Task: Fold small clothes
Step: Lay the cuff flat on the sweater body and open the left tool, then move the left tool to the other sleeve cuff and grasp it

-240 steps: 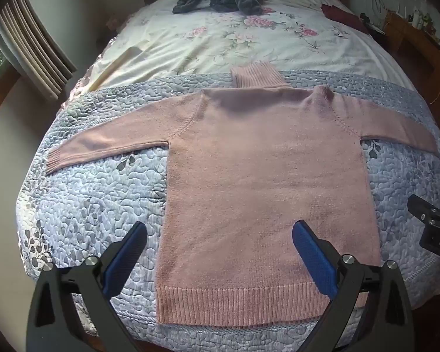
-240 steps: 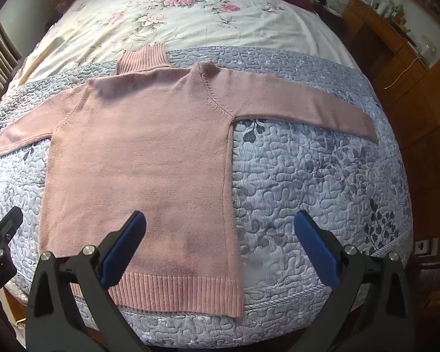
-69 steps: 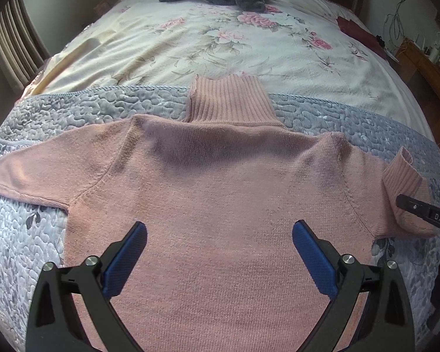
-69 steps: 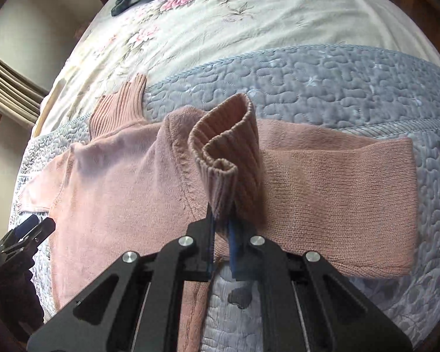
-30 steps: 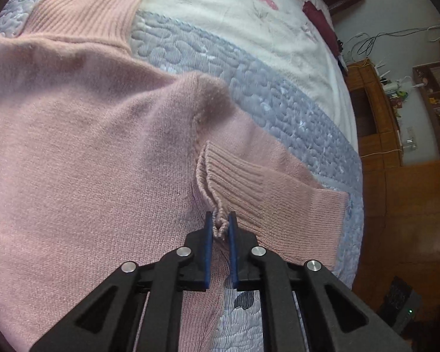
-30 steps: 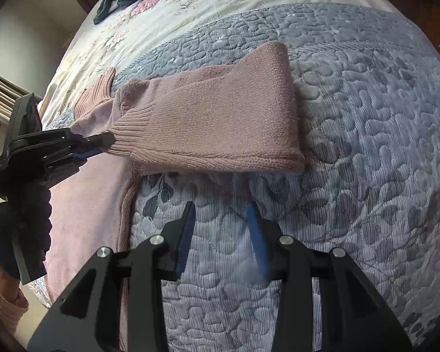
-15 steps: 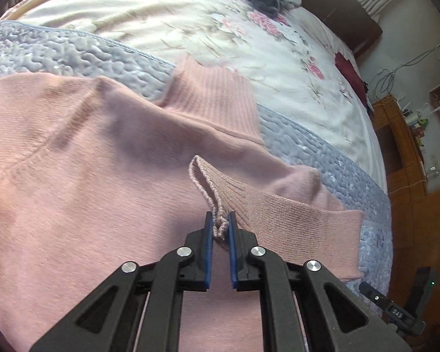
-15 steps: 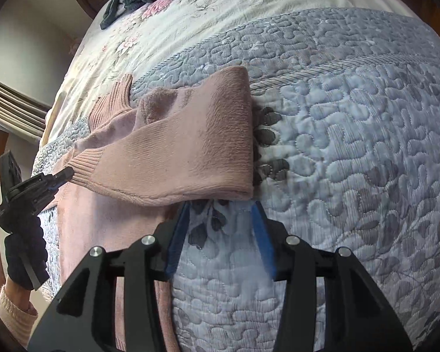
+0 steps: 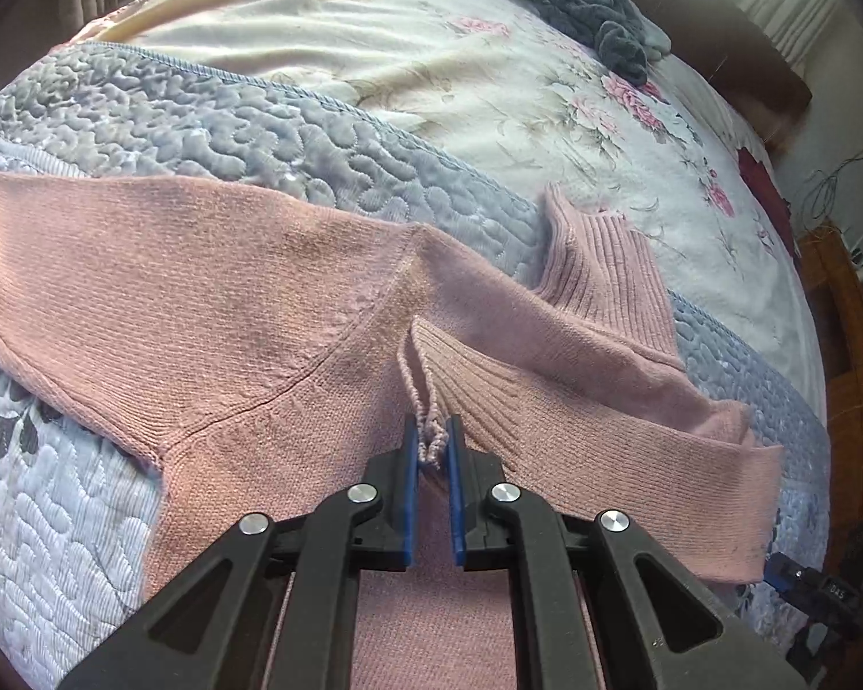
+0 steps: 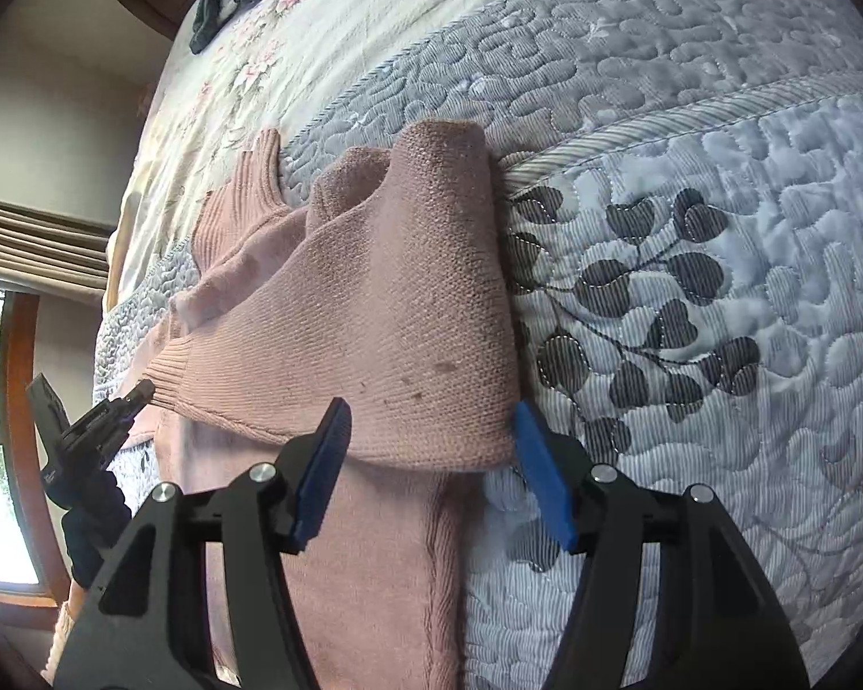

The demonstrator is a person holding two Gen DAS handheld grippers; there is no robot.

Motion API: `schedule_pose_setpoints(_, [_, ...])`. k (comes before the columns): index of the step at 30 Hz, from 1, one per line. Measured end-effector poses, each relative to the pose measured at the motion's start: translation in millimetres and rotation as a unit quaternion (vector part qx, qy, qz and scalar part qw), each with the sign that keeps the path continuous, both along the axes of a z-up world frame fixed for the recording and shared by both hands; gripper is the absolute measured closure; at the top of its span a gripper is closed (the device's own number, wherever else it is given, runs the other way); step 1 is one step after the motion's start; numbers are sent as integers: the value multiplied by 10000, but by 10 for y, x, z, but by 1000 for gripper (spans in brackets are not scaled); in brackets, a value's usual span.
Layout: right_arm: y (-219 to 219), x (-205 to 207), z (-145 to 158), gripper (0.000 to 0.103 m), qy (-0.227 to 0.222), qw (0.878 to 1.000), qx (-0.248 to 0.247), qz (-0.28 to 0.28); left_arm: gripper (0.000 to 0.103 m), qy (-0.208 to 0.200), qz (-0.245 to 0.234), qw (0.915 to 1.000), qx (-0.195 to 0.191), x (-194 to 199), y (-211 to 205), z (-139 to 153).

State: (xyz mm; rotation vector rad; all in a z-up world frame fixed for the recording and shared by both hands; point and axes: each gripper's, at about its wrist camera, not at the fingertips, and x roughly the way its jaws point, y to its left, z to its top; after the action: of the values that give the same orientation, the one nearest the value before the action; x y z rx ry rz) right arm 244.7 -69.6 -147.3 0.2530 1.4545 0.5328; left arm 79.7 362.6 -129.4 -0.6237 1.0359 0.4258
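Left gripper (image 9: 432, 441) was clamped on the sweater (image 9: 247, 310) cuff (image 9: 431, 397); right gripper (image 10: 431, 463) gaped wide, its fold-straddling visible only wrist-side, hem cut off.

One pink turtleneck sweater (image 9: 270, 310) counted; two claws: left claw (image 9: 431, 448), right claw (image 10: 426, 460); one dark garment heap (image 9: 592, 6); one quilt (image 10: 690, 218).

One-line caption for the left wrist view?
Left gripper pinches the cuff, sleeve folded over the pink sweater.
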Motion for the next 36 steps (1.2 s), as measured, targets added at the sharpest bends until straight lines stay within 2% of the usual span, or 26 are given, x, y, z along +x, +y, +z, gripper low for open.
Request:
schedule_pose_setpoints(1, [26, 9, -44, 64, 47, 9999, -147, 19, 95, 91, -19, 10000, -8, 10, 12, -66])
schedule_pose_setpoints(2, [54, 15, -85, 69, 81, 9996, -268, 53, 95, 177, -17, 9998, -2, 8, 22, -133])
schedule_pose_setpoints(4, [78, 5, -129, 76, 65, 9986, -510, 81, 94, 361, -1, 9993, -12, 7, 37, -272])
schedule_pose_setpoints(6, [93, -14, -167, 77, 17, 9966, -804, 163, 94, 488, 6, 9988, -28, -1, 57, -389])
schedule_pose_setpoints(10, [169, -30, -121, 73, -80, 9942, -1024, 317, 92, 440, 36, 9989, -122, -38, 70, -321])
schedule_pose_setpoints(12, [218, -65, 70, 72, -415, 9927, -1081, 339, 89, 301, 36, 9995, 51, -75, 42, -135])
schedule_pose_setpoints(14, [312, -124, 288, 60, -786, 9913, -958, 438, 85, 115, -127, 9991, 375, -67, -42, 67])
schedule_pose_setpoints(15, [380, -155, 354, 57, -883, 9907, -899, 508, 79, 66, -266, 9987, 420, -29, -87, 122])
schedule_pose_setpoints(16, [467, -177, 374, 57, -893, 9904, -870, 602, 73, 67, -372, 9983, 437, 17, -131, 148])
schedule_pose_setpoints(17, [573, -195, 358, 57, -831, 9904, -848, 710, 71, 64, -447, 9981, 425, 61, -171, 149])
schedule_pose_setpoints(20, [828, -247, 201, 58, -646, 9900, -856, 919, 71, 186, -602, 9978, 201, 189, -240, -16])
schedule_pose_setpoints(23, [950, -270, -52, 58, -381, 9908, -933, 904, 71, 467, -557, 9973, -122, 231, -212, -329])
schedule_pose_setpoints(26, [1023, -288, -236, 58, -312, 9890, -1149, 882, 73, 487, -617, 9969, -88, 222, -202, -484])
schedule_pose_setpoints(28, [1066, -291, -254, 55, -348, 9875, -1236, 917, 73, 494, -663, 9965, -119, 232, -204, -470])
schedule_pose_setpoints(31, [1175, -324, -166, 53, -389, 9858, -1335, 946, 73, 351, -574, 9971, -365, 123, -104, -364])
schedule_pose_setpoints(33, [1243, -390, -13, 53, -459, 9880, -1108, 971, 72, 163, -438, 9983, -348, -66, 26, -199])
schedule_pose_setpoints(34, [1307, -438, 72, 53, -488, 9889, -974, 1007, 67, 61, -347, 9988, -347, -188, 116, -117])
schedule_pose_setpoints(36, [1460, -551, 215, 51, -561, 9881, -804, 1182, 63, -40, -60, 9996, -273, -482, 376, 17])
